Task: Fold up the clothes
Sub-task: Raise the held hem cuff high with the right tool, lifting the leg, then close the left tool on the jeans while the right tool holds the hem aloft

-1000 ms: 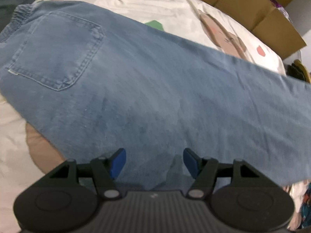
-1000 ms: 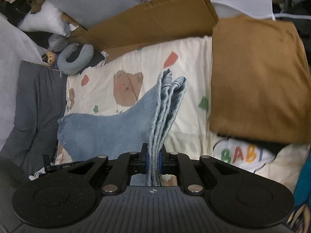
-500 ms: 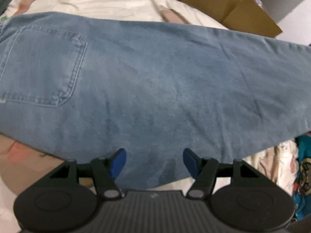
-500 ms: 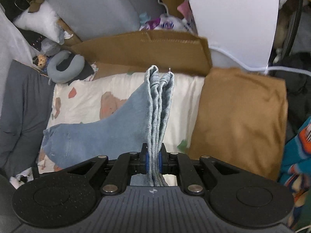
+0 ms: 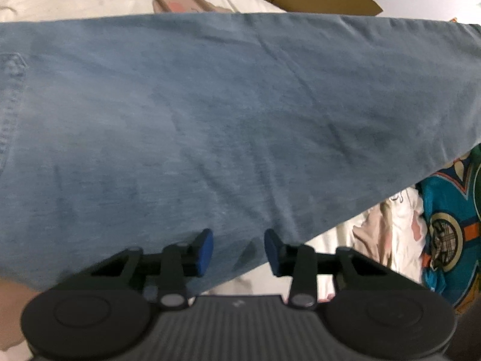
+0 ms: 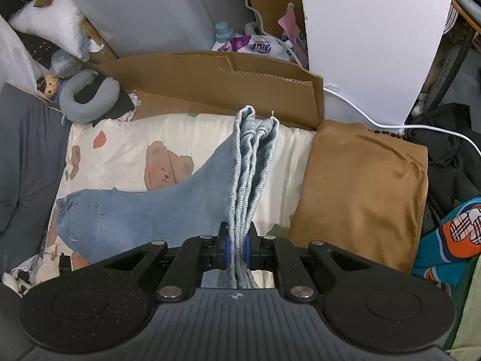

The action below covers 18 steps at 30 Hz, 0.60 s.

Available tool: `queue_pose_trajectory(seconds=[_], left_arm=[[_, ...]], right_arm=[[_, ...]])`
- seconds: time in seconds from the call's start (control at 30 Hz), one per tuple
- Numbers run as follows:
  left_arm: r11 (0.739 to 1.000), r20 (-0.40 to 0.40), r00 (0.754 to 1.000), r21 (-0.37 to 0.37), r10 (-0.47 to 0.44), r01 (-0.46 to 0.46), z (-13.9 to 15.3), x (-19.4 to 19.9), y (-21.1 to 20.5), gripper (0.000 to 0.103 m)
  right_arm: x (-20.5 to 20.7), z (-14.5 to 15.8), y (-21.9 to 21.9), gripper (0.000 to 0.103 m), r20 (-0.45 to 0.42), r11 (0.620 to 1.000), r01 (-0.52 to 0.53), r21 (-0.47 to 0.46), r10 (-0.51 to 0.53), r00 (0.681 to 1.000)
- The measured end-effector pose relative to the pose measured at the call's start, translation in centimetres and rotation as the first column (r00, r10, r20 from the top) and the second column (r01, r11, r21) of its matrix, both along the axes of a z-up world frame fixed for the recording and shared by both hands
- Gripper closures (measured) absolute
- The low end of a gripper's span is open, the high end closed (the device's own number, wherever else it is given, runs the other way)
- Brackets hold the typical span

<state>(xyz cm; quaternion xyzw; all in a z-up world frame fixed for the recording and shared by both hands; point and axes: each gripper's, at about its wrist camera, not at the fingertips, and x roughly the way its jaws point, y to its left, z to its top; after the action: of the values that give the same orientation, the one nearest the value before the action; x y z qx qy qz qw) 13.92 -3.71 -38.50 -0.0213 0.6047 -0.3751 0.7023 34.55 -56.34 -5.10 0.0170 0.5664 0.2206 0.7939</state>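
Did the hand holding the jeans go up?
Yes. The right gripper, shut on the jeans, rose: the brown cloth looks smaller and farther below.

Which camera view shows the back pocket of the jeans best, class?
The right wrist view: the whole back pocket lies flat and sharp near the waistband of the jeans. The left wrist view catches only a blurred strip of pocket stitching at its left edge.
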Motion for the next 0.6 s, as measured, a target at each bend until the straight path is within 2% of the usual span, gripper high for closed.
queue_pose_trajectory(seconds=[0.27,0.4,0.6], left_arm=[[0.999,-0.035,0.999,-0.046,-0.029,0.027,-1.2,0.5,-1.1,0.088],[0.998,-0.086,0.996,-0.067,-0.013,0.008,-1.9,1.1,-1.3,0.089],[0.998,-0.067,0.998,-0.069,-0.004,-0.001,-2.6,2.5,-1.2,0.093]], right_arm=[[0.1,0.2,2.5,0.095,-0.010,1.000,-0.018,-0.022,0.017,1.000],[0.0,0.6,3.9,0.095,-0.008,0.999,-0.037,-0.023,0.037,0.999],[-0.3,1.4,5.5,0.095,-0.012,0.998,-0.058,-0.028,0.058,0.998]])
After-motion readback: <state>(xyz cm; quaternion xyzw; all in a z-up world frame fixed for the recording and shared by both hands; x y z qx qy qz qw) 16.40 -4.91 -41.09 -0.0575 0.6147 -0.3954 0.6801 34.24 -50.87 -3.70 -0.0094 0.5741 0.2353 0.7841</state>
